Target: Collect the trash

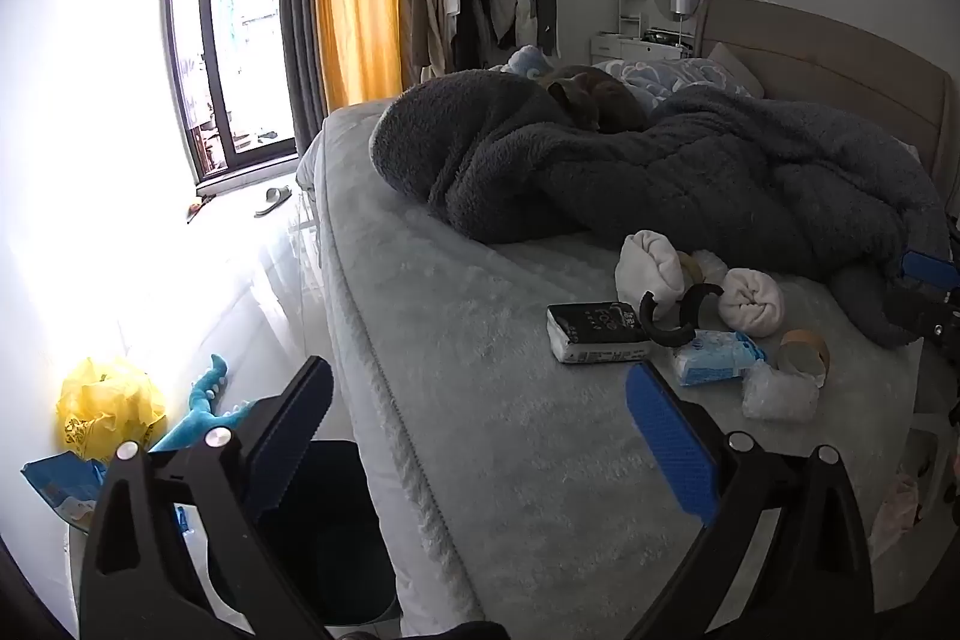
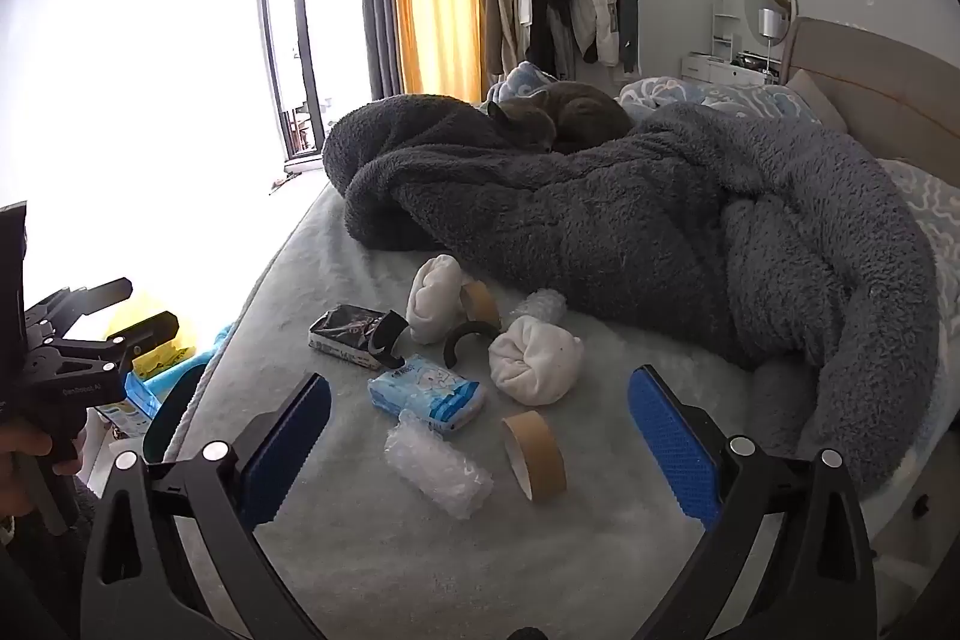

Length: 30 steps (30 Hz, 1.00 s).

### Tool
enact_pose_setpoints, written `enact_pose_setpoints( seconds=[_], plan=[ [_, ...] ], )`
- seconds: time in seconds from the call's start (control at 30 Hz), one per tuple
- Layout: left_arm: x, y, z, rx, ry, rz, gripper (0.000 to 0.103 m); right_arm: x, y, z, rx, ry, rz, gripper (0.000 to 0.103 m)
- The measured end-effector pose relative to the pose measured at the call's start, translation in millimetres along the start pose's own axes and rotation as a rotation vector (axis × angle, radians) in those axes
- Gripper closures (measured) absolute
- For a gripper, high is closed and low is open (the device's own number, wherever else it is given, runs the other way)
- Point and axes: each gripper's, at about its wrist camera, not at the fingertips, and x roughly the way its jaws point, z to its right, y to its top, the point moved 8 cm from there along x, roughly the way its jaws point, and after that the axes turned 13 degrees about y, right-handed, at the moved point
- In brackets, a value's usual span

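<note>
Litter lies on the pale bed (image 2: 372, 568): a cardboard tape core (image 2: 534, 454), a roll of bubble wrap (image 2: 438, 472), a blue tissue pack (image 2: 426, 397), a black-and-white pack (image 2: 345, 334), two black curved pieces (image 2: 468, 337) and a second cardboard core (image 2: 480, 301). Two rolled white socks (image 2: 534, 367) lie among them. My right gripper (image 2: 480, 451) is open and empty, hovering just in front of the bubble wrap and core. My left gripper (image 1: 480, 430) is open and empty at the bed's left edge, short of the black-and-white pack (image 1: 597, 331). It also shows in the right wrist view (image 2: 120, 310).
A dark bin (image 1: 324, 526) stands on the floor beside the bed under my left gripper. A yellow bag (image 1: 108, 406), a teal toy (image 1: 204, 412) and blue packets (image 1: 60, 484) lie on the floor. A grey fleece blanket (image 2: 660, 232) with a sleeping cat (image 2: 570, 115) covers the bed's far side.
</note>
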Motion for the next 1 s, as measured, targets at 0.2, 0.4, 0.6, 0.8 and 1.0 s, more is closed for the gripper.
enact_pose_setpoints(
  seconds=[0.2,0.4,0.6,0.8,1.0],
  plan=[
    [0.1,-0.1,-0.1,0.001,0.001,0.000,0.003,0.7,-1.1,1.2,-0.002,-0.003,-0.006,0.003],
    [-1.9,0.2,-1.6,0.001,0.004,0.005,0.003,1.6,0.8,3.0,-0.005,-0.006,-0.007,0.003],
    [2.4,-0.2,-4.0,-0.003,0.005,-0.005,0.003,2.7,-4.0,5.9,-0.001,-0.004,-0.006,0.003],
    [2.3,-1.4,0.2,0.005,0.010,-0.001,0.003,1.5,-3.1,6.1,0.000,-0.004,-0.013,0.003],
    [2.5,-2.4,0.8,0.006,0.012,0.000,0.003,1.8,-3.6,7.0,0.002,-0.007,-0.013,0.003]
  ],
)
